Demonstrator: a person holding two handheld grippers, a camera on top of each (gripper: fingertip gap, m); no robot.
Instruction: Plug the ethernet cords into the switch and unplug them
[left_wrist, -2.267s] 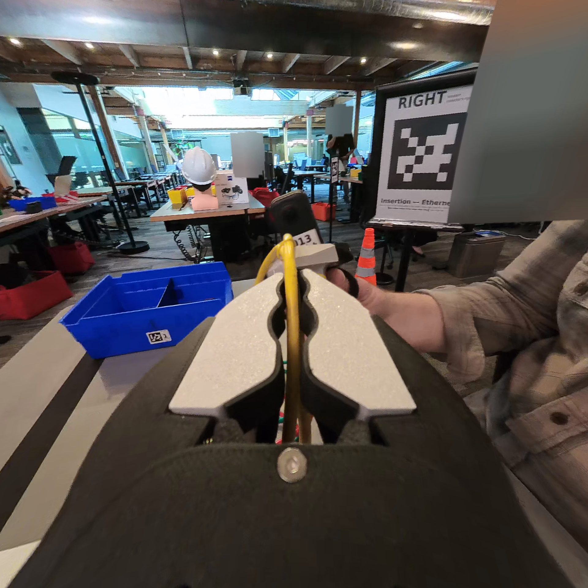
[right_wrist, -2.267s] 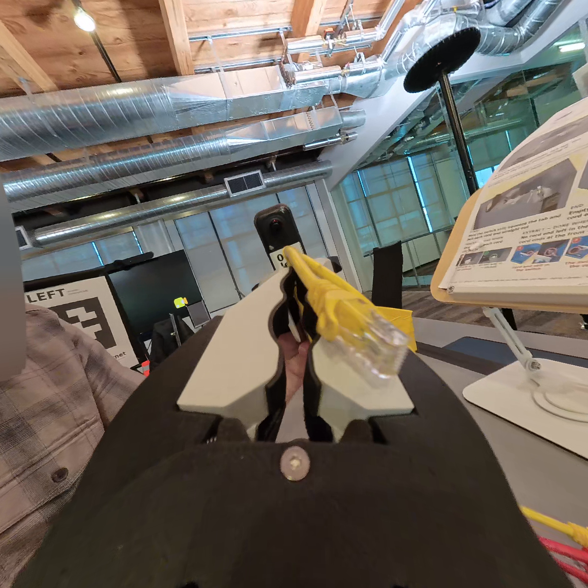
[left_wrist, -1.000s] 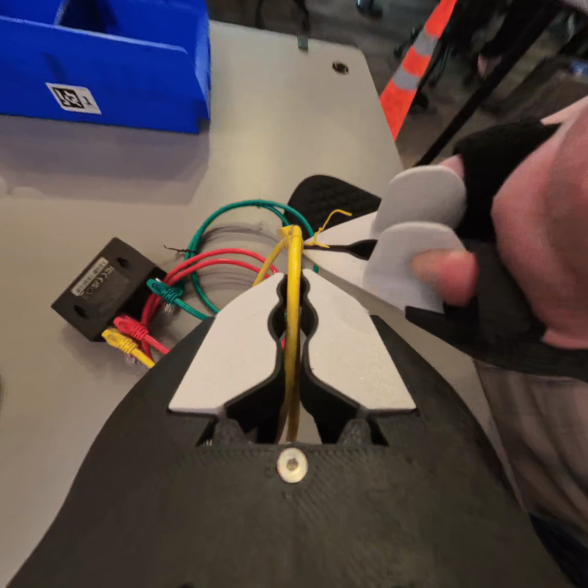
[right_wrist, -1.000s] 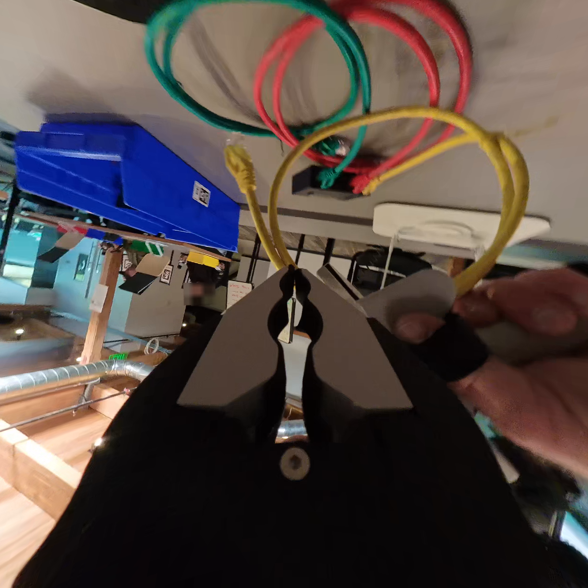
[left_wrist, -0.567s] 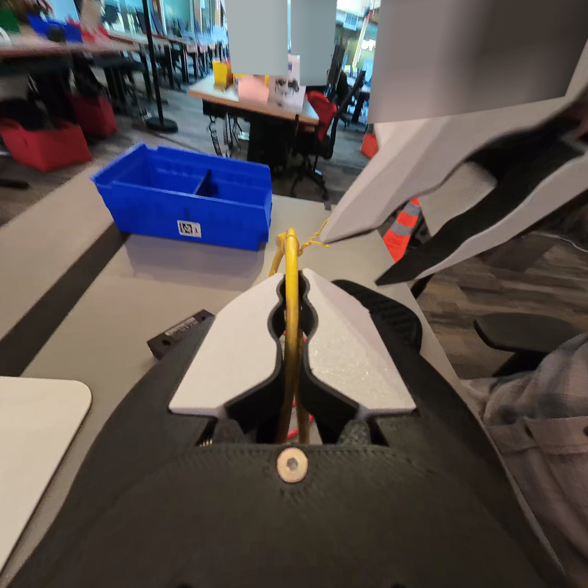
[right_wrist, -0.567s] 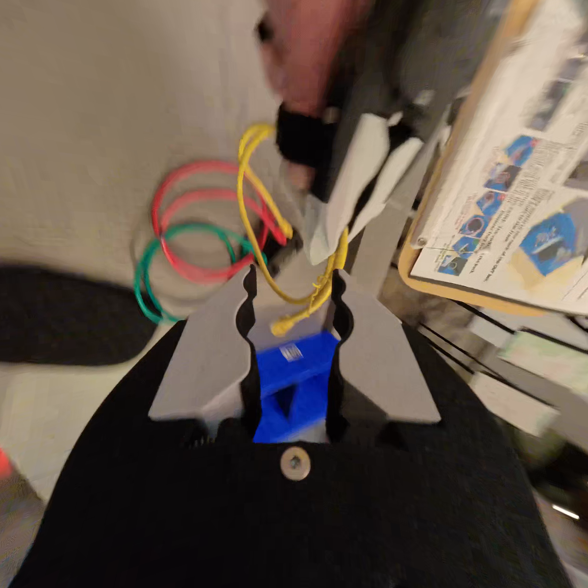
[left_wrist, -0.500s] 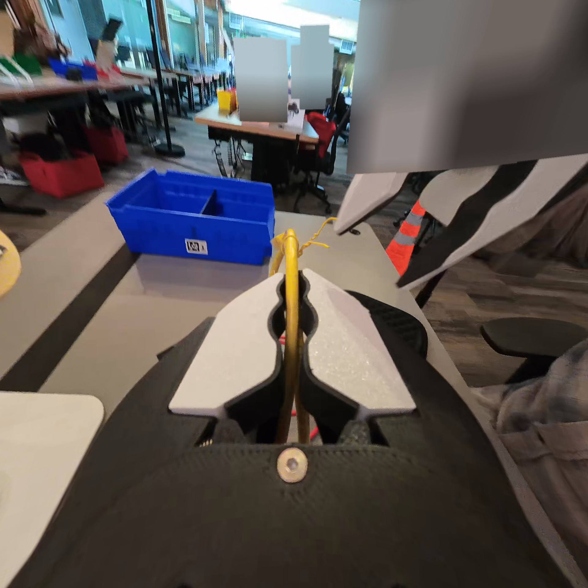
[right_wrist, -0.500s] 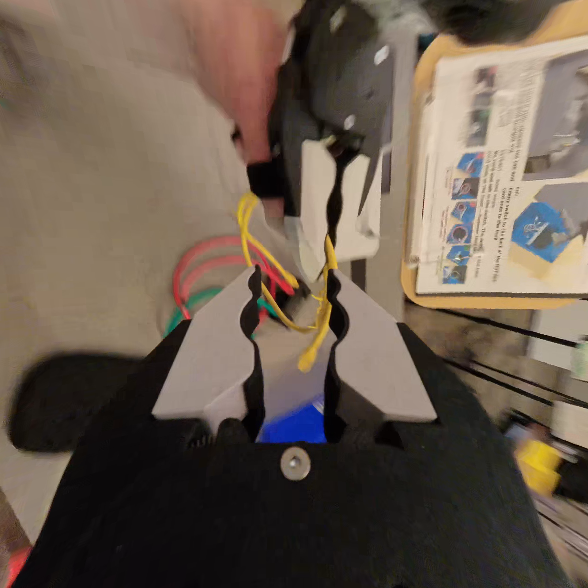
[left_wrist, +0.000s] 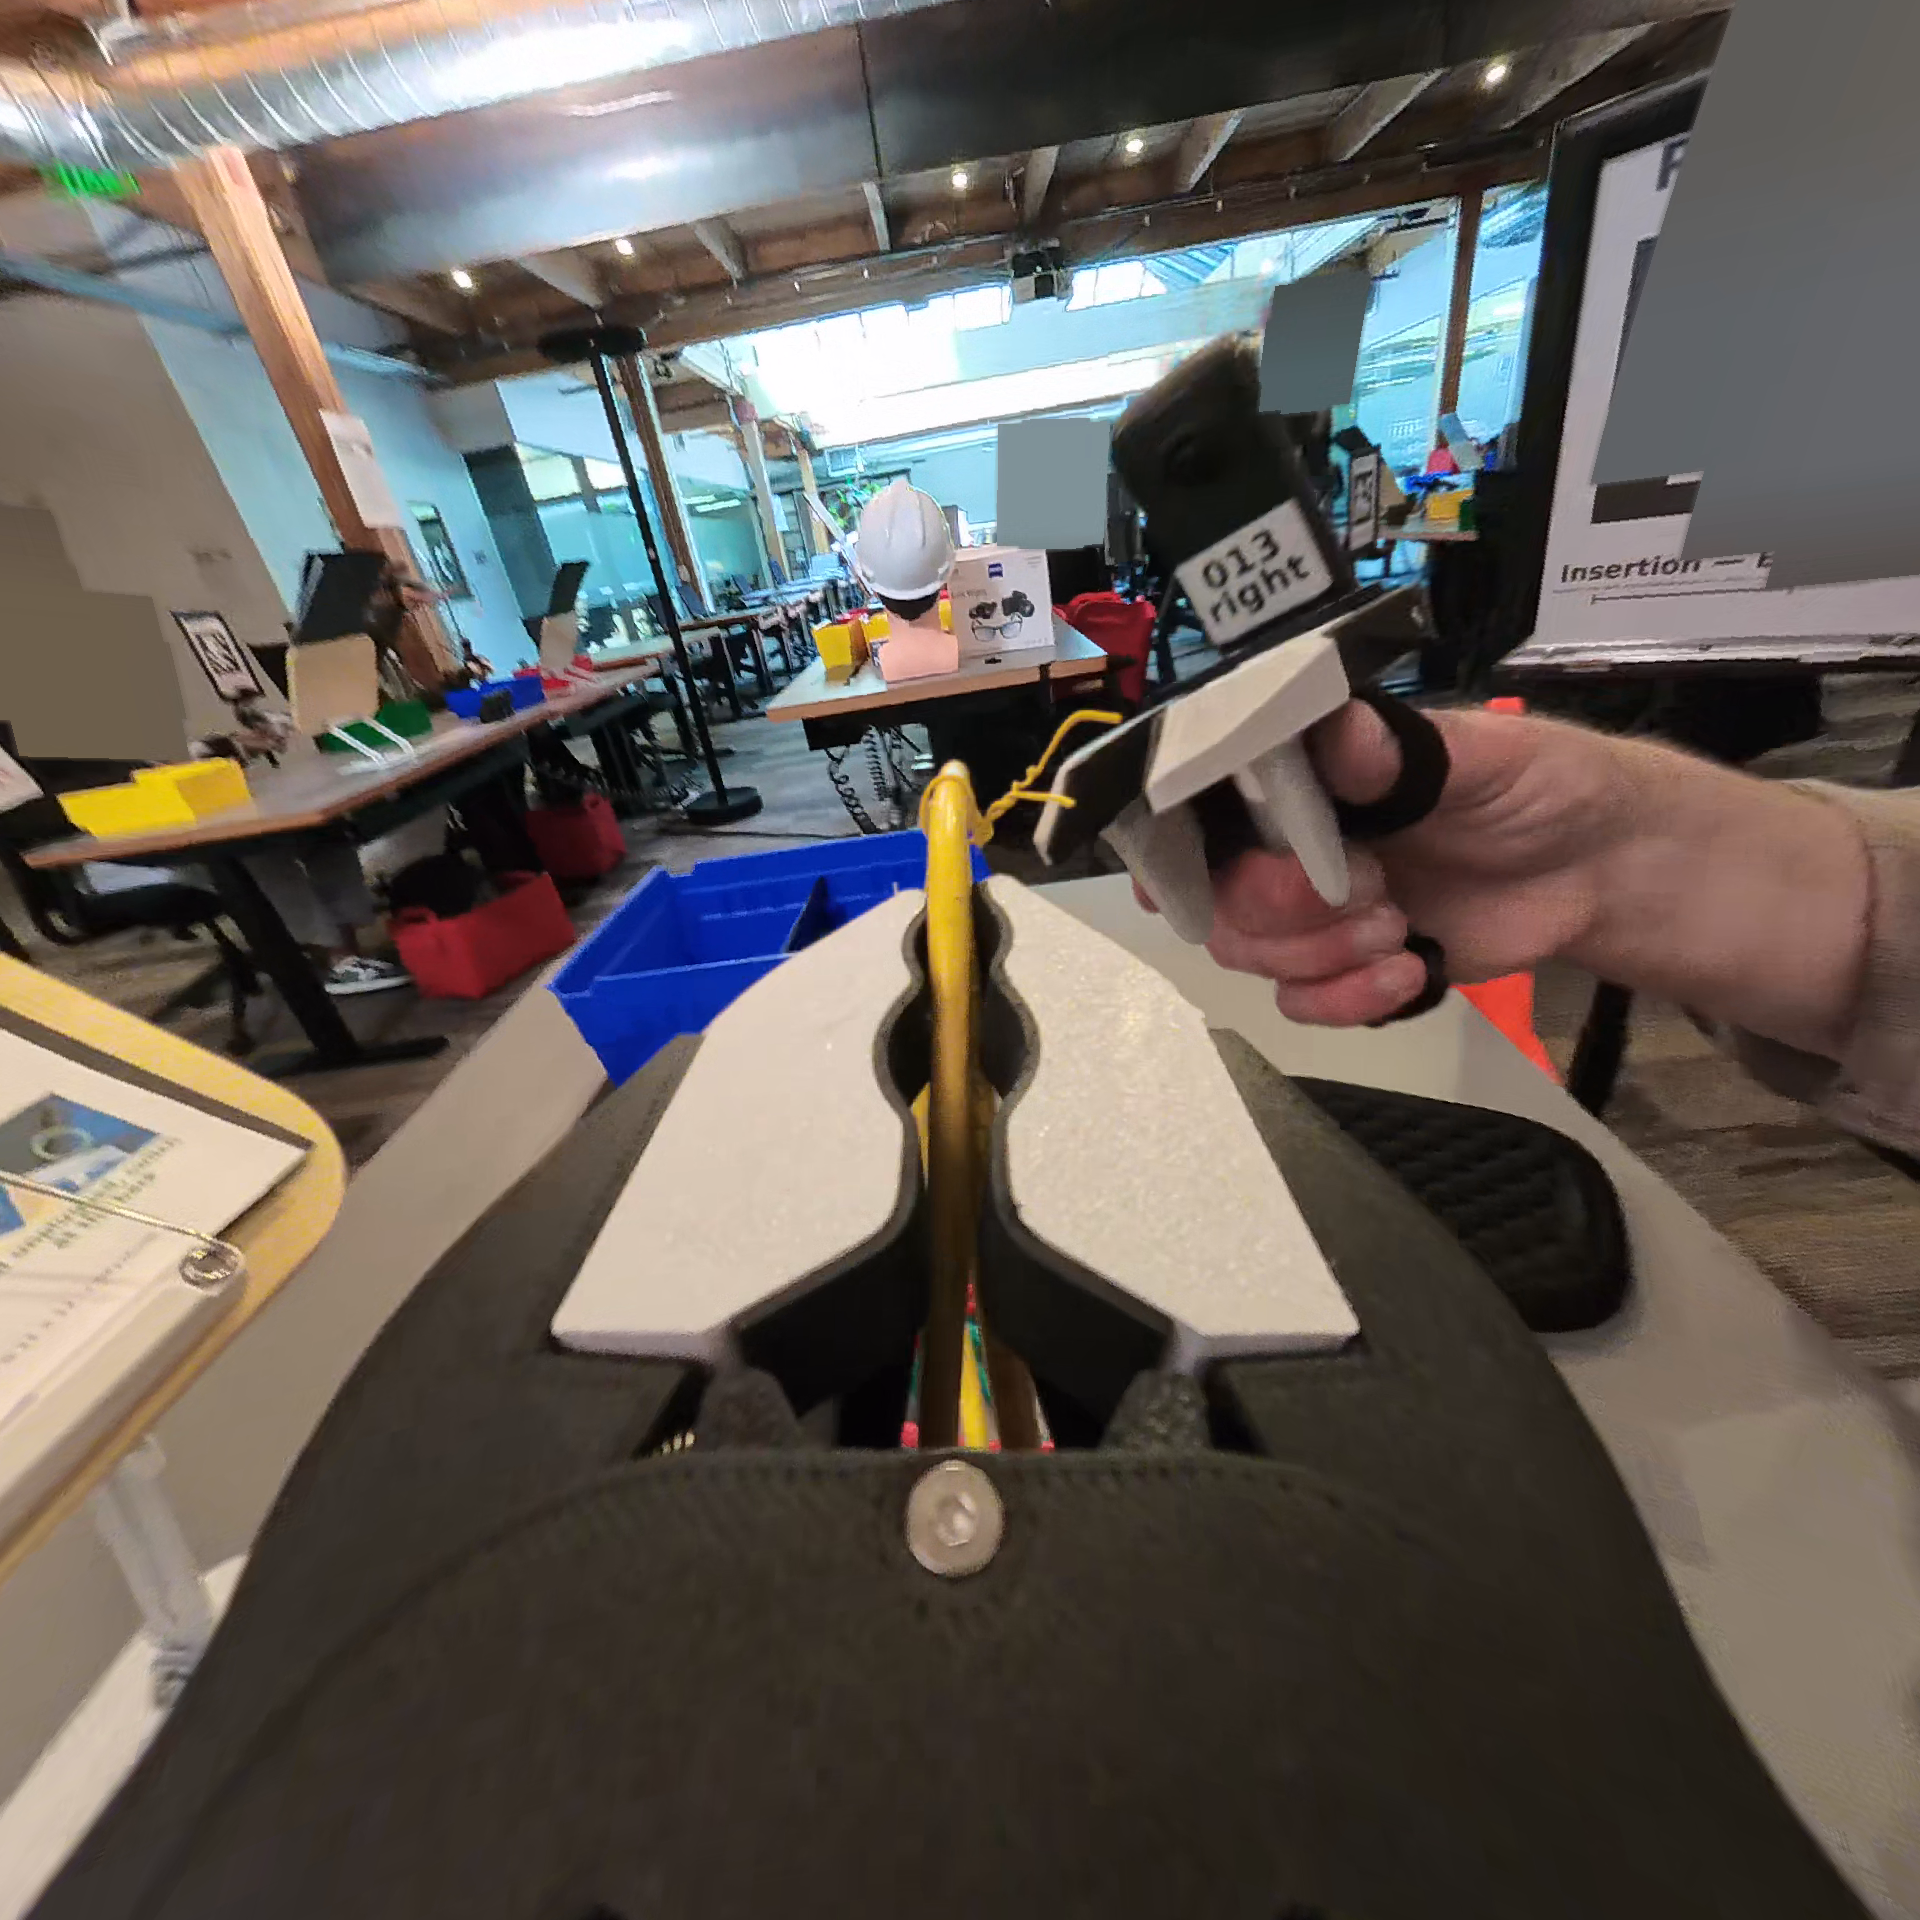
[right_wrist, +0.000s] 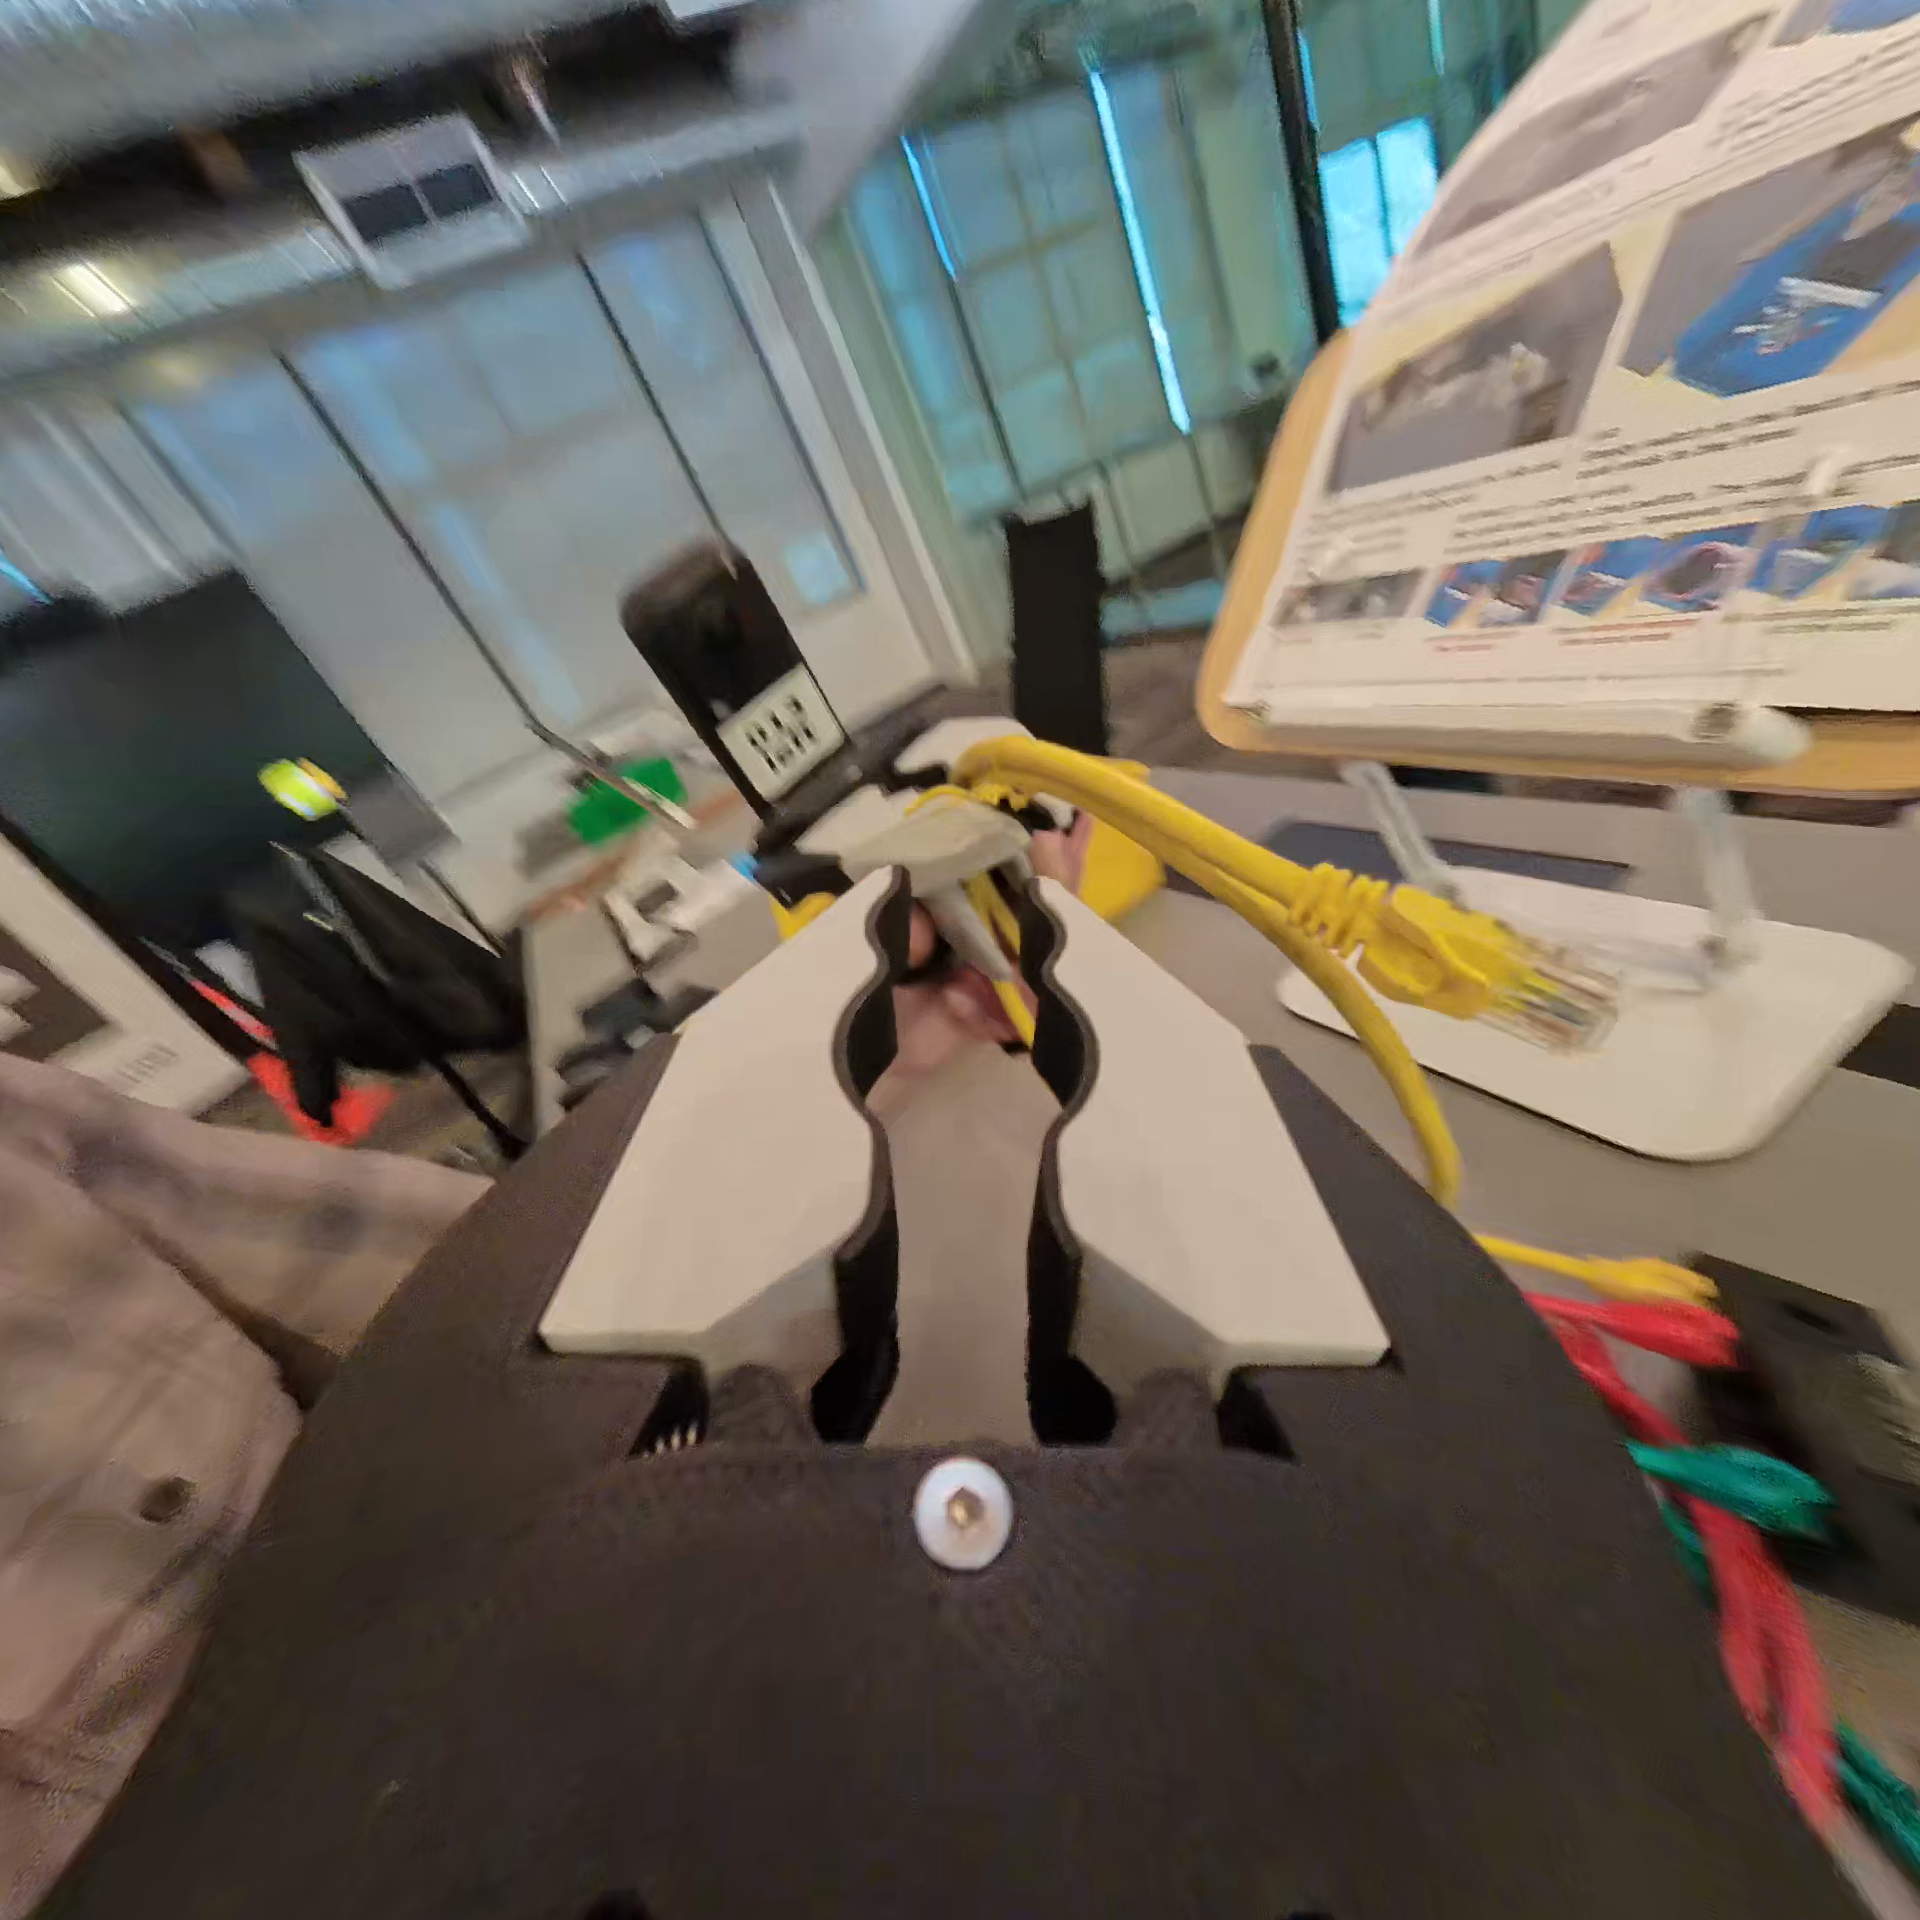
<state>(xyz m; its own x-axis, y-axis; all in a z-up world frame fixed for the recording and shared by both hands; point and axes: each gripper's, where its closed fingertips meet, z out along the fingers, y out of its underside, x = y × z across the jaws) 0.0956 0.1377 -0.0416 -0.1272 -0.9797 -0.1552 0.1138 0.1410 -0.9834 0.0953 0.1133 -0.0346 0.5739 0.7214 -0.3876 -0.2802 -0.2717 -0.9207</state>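
Note:
My left gripper (left_wrist: 951, 904) is shut on a yellow ethernet cord (left_wrist: 948, 997) that loops up between its fingers. My right gripper (right_wrist: 966, 894) is open and empty, its jaws a clear gap apart. It also shows in the left wrist view (left_wrist: 1195, 800), held in a hand just right of the cord's loop. In the right wrist view the left gripper (right_wrist: 940, 831) holds the cord, and its free yellow plug (right_wrist: 1475, 966) hangs in the air to the right. The black switch (right_wrist: 1829, 1382) lies at the right edge with yellow, red (right_wrist: 1662, 1330) and green (right_wrist: 1745, 1475) plugs at its ports.
A blue bin (left_wrist: 707, 935) stands at the far end of the grey table (left_wrist: 1714, 1507). A black pad (left_wrist: 1486, 1195) lies to the right. An instruction board on a white stand (right_wrist: 1621, 1060) rises close by; it also shows in the left wrist view (left_wrist: 114, 1195). An orange cone (left_wrist: 1496, 1018) stands beyond the table. Left and right tips are no more than a few centimetres apart.
My right gripper has opened and let go of the yellow cord, then swung up level facing the left gripper. My left gripper has kept hold of the cord and tilted upward.

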